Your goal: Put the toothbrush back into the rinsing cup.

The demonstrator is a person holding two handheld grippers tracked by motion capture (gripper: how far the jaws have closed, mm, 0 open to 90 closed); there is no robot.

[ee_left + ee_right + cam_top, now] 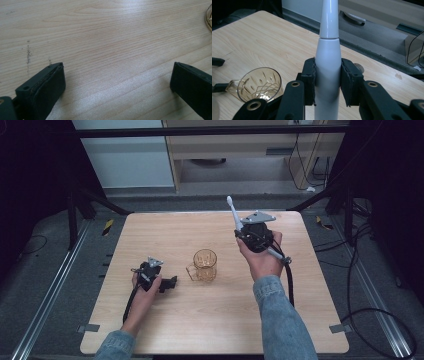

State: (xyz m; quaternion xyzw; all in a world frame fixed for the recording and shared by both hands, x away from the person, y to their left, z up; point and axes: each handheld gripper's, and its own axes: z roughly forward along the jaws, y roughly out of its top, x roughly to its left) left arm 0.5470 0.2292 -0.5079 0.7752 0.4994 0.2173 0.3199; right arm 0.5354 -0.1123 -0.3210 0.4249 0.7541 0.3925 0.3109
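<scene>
Two black pads [310, 81] press on the white toothbrush [328, 72] in the right gripper view, one on each side of its thick handle, so the right gripper [328, 82] is closed on it. Its slimmer neck rises past the top of that view. From above, the toothbrush [233, 215] sticks up and slightly away from the right gripper [245, 232], bristle end on top, held above the far right part of the table [165, 225] and not touching it. A grey handle end pokes out below the hand.

I judge the toothbrush to be light, stiff and smooth, perhaps slippery plastic, so the thick handle where the pads sit now is the sensible place to grip; the thin neck would give less hold.

An amber glass mug [204, 265] with a cut pattern stands upright near the middle of the table, between the two hands, empty as far as I can see. It looks breakable, and would tip easily if the brush knocked its rim.

Lower left, the left gripper [167, 283] rests low on the table, near the mug but apart from it. Its jaws stand wide with nothing between them.

Pale wood grain covers the square table, with a few dark specks [28, 53]. Around it lie grey floor, metal rails, trailing black cables and dark stands, with light cabinets at the back.
</scene>
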